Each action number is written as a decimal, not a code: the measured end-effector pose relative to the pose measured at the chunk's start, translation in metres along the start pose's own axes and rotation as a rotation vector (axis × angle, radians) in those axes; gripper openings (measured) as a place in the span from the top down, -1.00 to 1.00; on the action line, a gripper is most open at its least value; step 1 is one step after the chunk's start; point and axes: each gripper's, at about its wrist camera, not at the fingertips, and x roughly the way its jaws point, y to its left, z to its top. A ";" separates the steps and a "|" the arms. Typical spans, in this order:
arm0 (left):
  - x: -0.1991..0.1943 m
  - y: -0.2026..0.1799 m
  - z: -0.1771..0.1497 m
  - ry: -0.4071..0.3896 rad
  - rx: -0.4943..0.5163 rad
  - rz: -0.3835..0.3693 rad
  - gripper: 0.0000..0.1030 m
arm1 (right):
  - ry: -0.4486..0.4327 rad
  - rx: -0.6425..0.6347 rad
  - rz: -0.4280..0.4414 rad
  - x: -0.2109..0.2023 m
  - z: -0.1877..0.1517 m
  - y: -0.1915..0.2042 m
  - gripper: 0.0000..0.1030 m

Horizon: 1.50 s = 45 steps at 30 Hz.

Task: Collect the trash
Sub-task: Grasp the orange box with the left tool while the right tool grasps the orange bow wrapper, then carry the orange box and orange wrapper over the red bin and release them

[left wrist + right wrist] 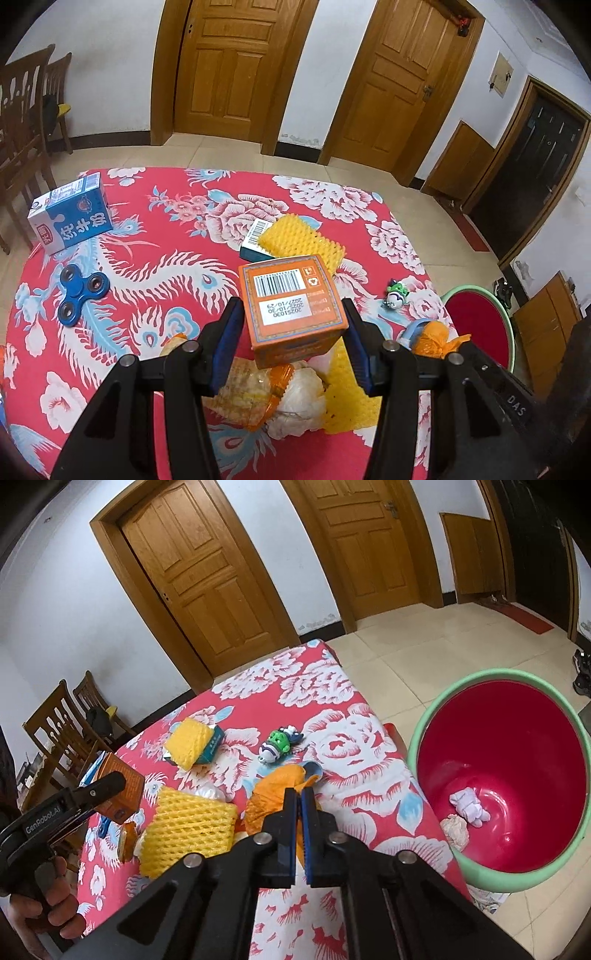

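Note:
My left gripper [293, 325] is shut on a small orange box [291, 306] with a barcode, held above the table; the box also shows in the right wrist view [123, 790]. Below it lie crumpled wrappers [273, 398] and yellow foam netting [188, 823]. My right gripper [300, 801] is shut on an orange plastic bag [277, 786] lying on the table. A red bin with a green rim [517, 775] stands on the floor right of the table, with crumpled paper [467, 806] inside.
On the red floral tablecloth [147, 240]: a blue milk carton [72, 214], a blue fidget spinner [79, 293], a teal box under yellow foam [291, 240], a small green toy [279, 744]. Wooden chairs [22, 122] stand at left, doors behind.

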 end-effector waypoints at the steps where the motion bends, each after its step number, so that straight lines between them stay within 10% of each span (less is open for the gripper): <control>1: -0.001 0.000 0.000 -0.002 0.001 -0.002 -0.05 | -0.008 -0.002 0.003 -0.003 0.000 0.000 0.93; 25: -0.023 -0.068 -0.002 -0.023 0.124 -0.107 -0.05 | -0.174 0.061 -0.021 -0.083 0.018 -0.037 0.92; 45: 0.002 -0.144 -0.030 0.108 0.287 -0.201 0.26 | -0.203 0.200 -0.115 -0.108 0.005 -0.114 0.92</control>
